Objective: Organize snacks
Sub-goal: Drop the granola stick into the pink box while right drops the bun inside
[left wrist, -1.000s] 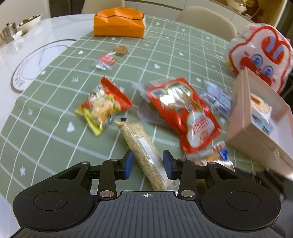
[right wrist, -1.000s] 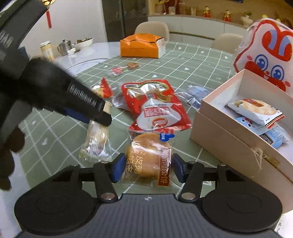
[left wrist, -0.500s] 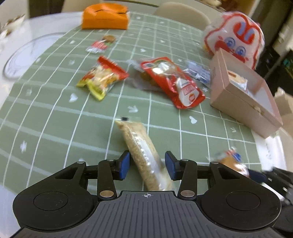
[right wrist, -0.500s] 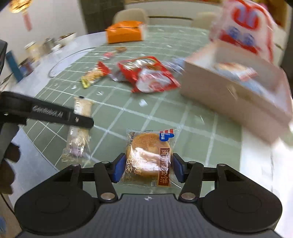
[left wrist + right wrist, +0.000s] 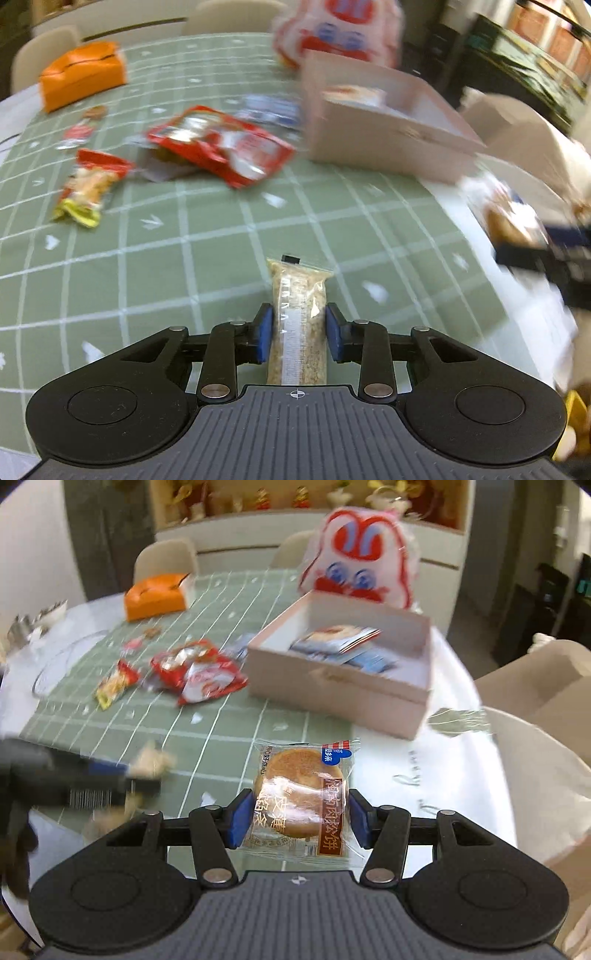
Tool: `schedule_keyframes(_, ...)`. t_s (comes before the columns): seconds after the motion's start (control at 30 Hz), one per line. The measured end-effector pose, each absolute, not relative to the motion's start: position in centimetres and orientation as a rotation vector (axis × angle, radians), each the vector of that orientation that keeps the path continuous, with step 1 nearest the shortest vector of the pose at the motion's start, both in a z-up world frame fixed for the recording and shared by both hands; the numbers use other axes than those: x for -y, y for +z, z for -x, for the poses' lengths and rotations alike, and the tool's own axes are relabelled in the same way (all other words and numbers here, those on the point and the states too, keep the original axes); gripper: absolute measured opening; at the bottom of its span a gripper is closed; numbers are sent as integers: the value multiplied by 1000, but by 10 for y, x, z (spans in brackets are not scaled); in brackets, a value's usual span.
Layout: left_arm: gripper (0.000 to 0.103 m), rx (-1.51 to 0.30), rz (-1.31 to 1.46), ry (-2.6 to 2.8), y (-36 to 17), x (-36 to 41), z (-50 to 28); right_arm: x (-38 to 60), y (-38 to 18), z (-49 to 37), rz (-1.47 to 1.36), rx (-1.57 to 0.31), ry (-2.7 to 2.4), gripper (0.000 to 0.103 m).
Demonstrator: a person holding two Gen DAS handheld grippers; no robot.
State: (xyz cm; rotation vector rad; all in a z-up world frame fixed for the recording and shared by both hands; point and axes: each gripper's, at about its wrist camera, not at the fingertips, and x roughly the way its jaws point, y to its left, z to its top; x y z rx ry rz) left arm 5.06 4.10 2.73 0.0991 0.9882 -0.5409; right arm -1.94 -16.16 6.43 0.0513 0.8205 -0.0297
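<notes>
My left gripper (image 5: pixel 298 334) is shut on a long clear pack of grain bar (image 5: pixel 299 314) and holds it above the green checked tablecloth (image 5: pixel 184 258). My right gripper (image 5: pixel 297 819) is shut on a round wrapped pastry (image 5: pixel 301 794), held above the table's near edge. An open pink box (image 5: pixel 343 686) with several packets inside (image 5: pixel 340 642) stands ahead of the right gripper; it shows at the upper right in the left wrist view (image 5: pixel 384 125). The left gripper also shows blurred at the left in the right wrist view (image 5: pixel 85 786).
On the cloth lie a red snack bag (image 5: pixel 221 147), a red-yellow packet (image 5: pixel 88 184), a blue-white packet (image 5: pixel 269 110) and a small candy (image 5: pixel 79 129). An orange box (image 5: pixel 81 74) and a rabbit-face bag (image 5: pixel 362 561) stand at the back. Chairs ring the table.
Both grippers have lifted their snacks, pulled back toward the near edge and swung right toward the pink box. Both views are motion-blurred.
</notes>
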Motion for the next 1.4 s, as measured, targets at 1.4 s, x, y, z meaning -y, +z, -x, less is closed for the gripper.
schedule_keyframes(1.4,36,-747,427,-122,67,-5,-172,283,73,-238,-62,-872,272,59)
